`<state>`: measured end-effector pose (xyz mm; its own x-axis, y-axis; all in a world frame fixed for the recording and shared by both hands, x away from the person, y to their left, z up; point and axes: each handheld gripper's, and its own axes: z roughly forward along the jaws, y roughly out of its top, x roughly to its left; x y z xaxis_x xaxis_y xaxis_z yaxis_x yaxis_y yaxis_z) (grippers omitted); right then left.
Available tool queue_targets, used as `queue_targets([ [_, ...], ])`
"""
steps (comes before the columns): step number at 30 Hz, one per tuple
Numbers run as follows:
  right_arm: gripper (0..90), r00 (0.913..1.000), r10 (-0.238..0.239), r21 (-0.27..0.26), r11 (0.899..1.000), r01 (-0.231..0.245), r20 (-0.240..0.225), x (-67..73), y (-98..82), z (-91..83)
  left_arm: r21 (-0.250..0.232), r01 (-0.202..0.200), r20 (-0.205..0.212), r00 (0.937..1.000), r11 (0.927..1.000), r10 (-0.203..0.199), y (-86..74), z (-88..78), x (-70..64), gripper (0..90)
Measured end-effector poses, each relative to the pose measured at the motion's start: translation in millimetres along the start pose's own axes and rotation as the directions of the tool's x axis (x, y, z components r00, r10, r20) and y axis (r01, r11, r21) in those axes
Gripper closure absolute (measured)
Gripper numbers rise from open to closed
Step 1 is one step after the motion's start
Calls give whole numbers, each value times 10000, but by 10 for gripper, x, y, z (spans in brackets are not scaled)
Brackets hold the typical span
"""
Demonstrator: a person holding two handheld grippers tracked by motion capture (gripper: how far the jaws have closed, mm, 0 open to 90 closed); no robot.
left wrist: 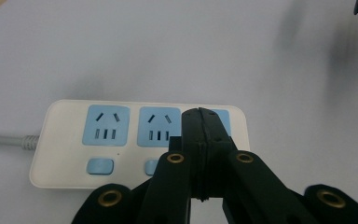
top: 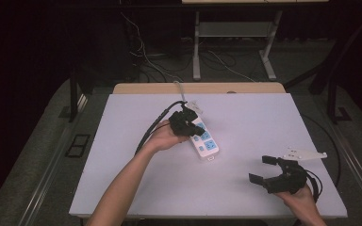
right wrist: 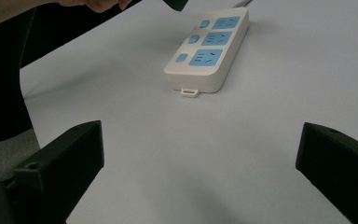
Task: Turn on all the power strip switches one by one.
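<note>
Table (top: pixel 264 122) surface, white and flat, carries a white power strip (top: pixel 202 139) with blue sockets near its middle, a little toward the far edge, lying at a slant with its grey cord (top: pixel 180 89) running off over the far edge. In the high view the left gripper (top: pixel 195 128) hovers right over the strip's far half, held by the left hand (top: pixel 162 139), whose forearm comes up from the near edge. The right gripper (top: pixel 265 169) sits near the near right corner in the right hand (top: pixel 301 200), well apart from the strip, with a wide stretch of bare surface between them. The left half of the table and the far right corner lie open.

In the left gripper view the jaws are clenched together with nothing between them, their joined tip over the strip's third socket. Two blue sockets (left wrist: pixel 106 125) and a blue switch (left wrist: pixel 99 166) show clear to the left, and the cord (left wrist: pixel 4 139) leaves the strip's left end. Bare table spreads beyond the strip.

In the right gripper view the jaws stand released, spread wide to either side. Bare table runs between them up to the strip (right wrist: pixel 209 51), which lies well ahead with its small hanging tab facing the camera. The table's left edge drops away to dark floor.
</note>
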<state>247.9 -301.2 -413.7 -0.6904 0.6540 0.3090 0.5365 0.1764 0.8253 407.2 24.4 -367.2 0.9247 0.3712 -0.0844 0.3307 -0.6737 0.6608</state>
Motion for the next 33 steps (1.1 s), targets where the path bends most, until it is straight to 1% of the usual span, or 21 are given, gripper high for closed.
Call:
queue_targets([
  [3, 7, 10000, 6, 11, 10000, -6, 6, -2, 0, -1, 113, -11, -58, 10000, 9999, 12, -5, 11, 33, 894],
  [4, 7, 10000, 7, 11, 10000, -7, 4, -1, -1, -1, 57, 61, -69, 10000, 10000, -60, -9, 20, 40, 894],
  [7, 7, 10000, 1, 12, 10000, -1, -3, -3, -1, 0, 135, 66, -93, 9999, 9999, -65, -21, 34, 70, 894],
  [9, 7, 10000, 12, 14, 10000, -12, -6, -3, -1, 0, 123, 136, -101, 9999, 9998, -135, -29, 55, 79, 893],
  [12, 7, 10000, 0, 24, 10000, 0, -9, -2, -1, 1, 267, 45, -153, 9999, 9996, -40, -38, 81, 95, 894],
  [15, 7, 10000, -4, 26, 10000, 4, -14, -2, -1, 1, 293, 157, -179, 9997, 9994, -151, -50, 109, 117, 894],
  [16, 7, 10000, -1, 29, 10000, 1, -12, -2, -1, 1, 352, 129, -181, 9998, 9993, -123, -54, 115, 128, 894],
  [17, 7, 10000, -5, 24, 10000, 5, -16, -2, -1, 1, 356, 189, -223, 9996, 9992, -181, -58, 125, 132, 893],
  [19, 7, 10000, -7, 32, 10000, 7, -20, -3, -1, 1, 453, 181, -183, 9997, 9988, -172, -69, 142, 151, 893],
  [21, 7, 10000, -11, 37, 10000, 11, -24, -3, 0, 2, 491, 256, -214, 9995, 9985, -246, -78, 169, 158, 893],
  [22, 7, 10000, -14, 32, 10000, 14, -30, -4, 0, 2, 570, 215, -211, 9996, 9981, -204, -82, 179, 166, 893],
  [26, 7, 10000, -20, 47, 10000, 20, -28, -4, -1, 2, 639, 291, -214, 9994, 9975, -278, -94, 223, 183, 893],
  [30, 7, 10000, -26, 37, 10000, 26, -31, -6, -1, 2, 792, 279, -275, 9993, 9965, -258, -107, 258, 196, 892],
  [33, 7, 10000, -34, 47, 10000, 34, -39, -4, -2, 3, 859, 247, -236, 9995, 9960, -227, -117, 273, 201, 892],
])
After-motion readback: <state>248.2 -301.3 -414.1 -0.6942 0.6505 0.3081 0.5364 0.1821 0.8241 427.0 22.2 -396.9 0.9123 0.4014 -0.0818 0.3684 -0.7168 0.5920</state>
